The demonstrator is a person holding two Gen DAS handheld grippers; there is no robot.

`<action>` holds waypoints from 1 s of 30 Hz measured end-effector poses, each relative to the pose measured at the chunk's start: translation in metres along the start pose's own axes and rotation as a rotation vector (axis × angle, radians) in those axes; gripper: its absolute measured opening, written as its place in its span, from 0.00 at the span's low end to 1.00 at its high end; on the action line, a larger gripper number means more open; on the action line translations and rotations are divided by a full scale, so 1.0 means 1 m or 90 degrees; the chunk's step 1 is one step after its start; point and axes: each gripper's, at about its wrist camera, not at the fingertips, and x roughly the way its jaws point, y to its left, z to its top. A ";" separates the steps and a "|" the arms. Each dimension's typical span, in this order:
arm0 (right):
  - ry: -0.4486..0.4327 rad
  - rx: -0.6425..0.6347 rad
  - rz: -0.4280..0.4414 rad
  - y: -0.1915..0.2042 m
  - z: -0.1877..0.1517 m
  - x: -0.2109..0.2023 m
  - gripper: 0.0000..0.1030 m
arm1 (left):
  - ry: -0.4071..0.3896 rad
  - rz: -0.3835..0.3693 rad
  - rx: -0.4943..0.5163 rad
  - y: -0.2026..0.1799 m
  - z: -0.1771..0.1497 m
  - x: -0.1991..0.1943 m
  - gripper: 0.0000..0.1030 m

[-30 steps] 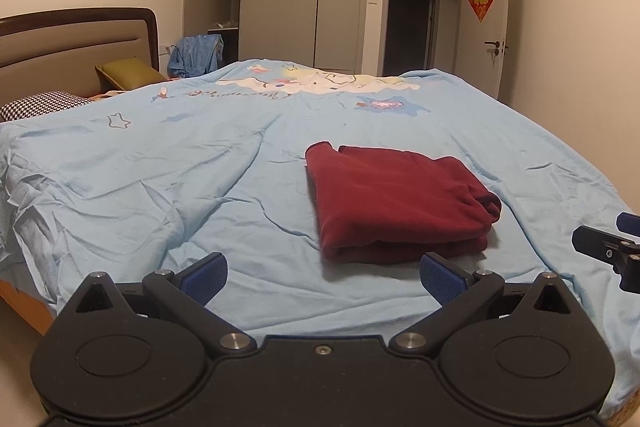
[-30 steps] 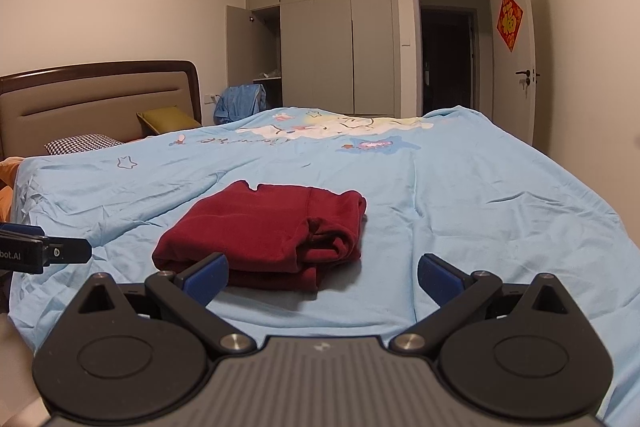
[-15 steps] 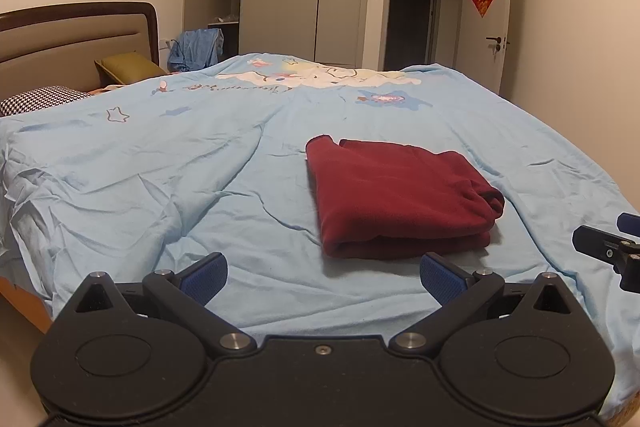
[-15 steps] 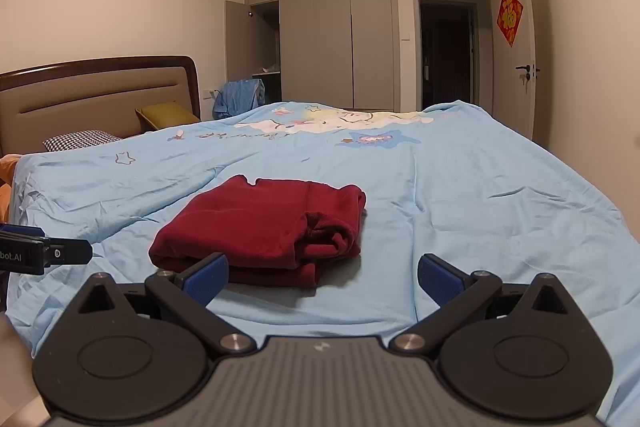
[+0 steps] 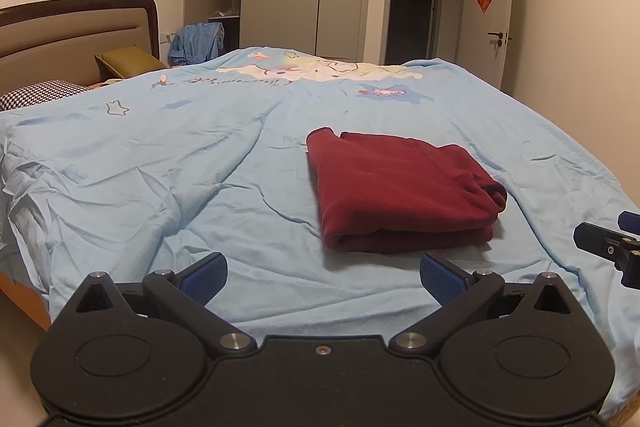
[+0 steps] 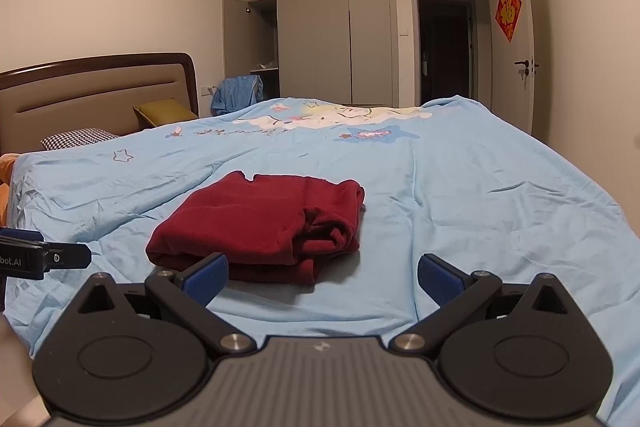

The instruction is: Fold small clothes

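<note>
The dark red knitted garment (image 5: 400, 191) lies folded in a compact stack on the pale blue cartoon-print quilt (image 5: 200, 167), at 1 o'clock from the left gripper (image 5: 322, 277) and 11 o'clock from the right gripper (image 6: 322, 277). Both claws gape wide, holding nothing. Folding looks finished; next likely a final tidy or withdrawal.

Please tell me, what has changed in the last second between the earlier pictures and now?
Very little. Both views tilted slightly, so the bed sits lower in frame. The folded red garment lies unmoved on the blue bedcover. The left gripper and the right gripper stay open, holding nothing.
</note>
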 end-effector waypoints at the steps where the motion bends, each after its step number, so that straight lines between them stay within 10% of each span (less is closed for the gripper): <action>1: 0.001 0.000 0.000 0.000 0.000 0.000 1.00 | 0.001 0.000 0.000 0.000 0.000 0.000 0.99; 30: 0.024 0.005 0.005 0.001 -0.004 0.011 1.00 | 0.061 0.029 0.000 -0.001 -0.003 0.016 0.99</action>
